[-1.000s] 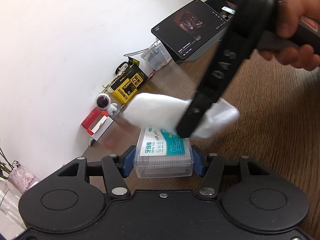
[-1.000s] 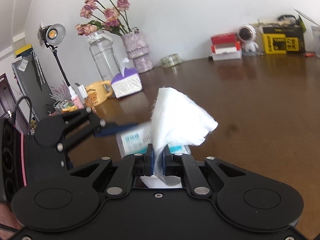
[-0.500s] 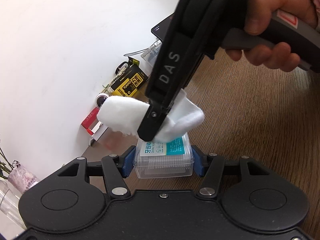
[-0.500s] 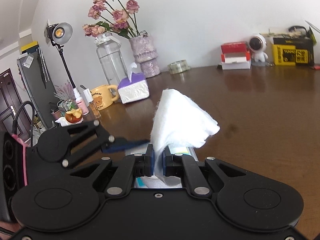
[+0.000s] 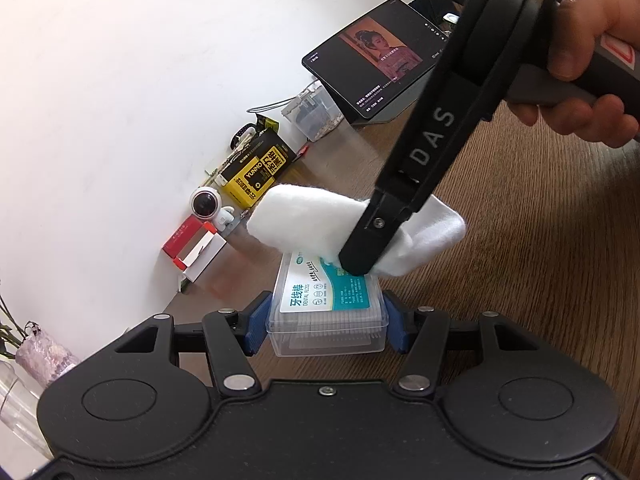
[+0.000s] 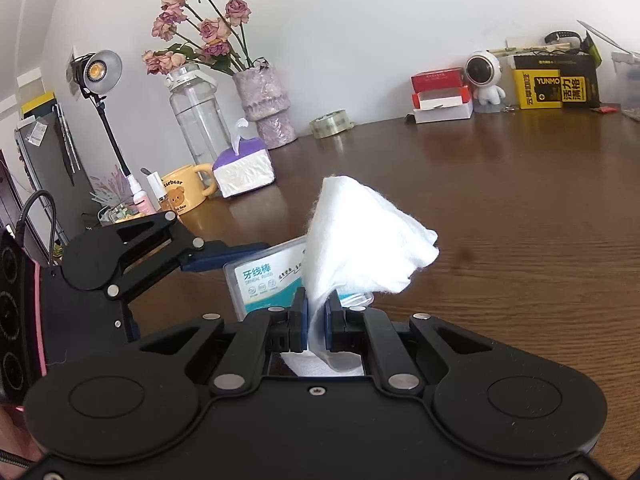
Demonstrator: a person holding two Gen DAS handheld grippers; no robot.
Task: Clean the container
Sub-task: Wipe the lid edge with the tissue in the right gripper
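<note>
Clamping a clear box (image 5: 327, 322) by its 2 short sides, the left gripper (image 5: 326, 328) holds it above the table (image 5: 540, 248), blue pads (image 5: 256, 326) pressed flat to the plastic. The box carries a white and teal label on its lid and rows of small sticks show through its near wall. From upper right the right gripper (image 5: 356, 266) slants down, a hand (image 5: 588, 72) on its handle, tip low over the far end of the lid. Its fingers are closed tight on a white cloth (image 5: 308, 222), which bulges out to both sides of the tip and rests on that far end. In the right wrist view the cloth (image 6: 360, 240) rises in a crumpled peak from the pinched pads (image 6: 299, 320), covering the right part of the label. Along the wall stand a yellow carton (image 5: 256, 174), a toy astronaut (image 5: 208, 206), a red case (image 5: 192, 246) and a tablet (image 5: 376, 68).
</note>
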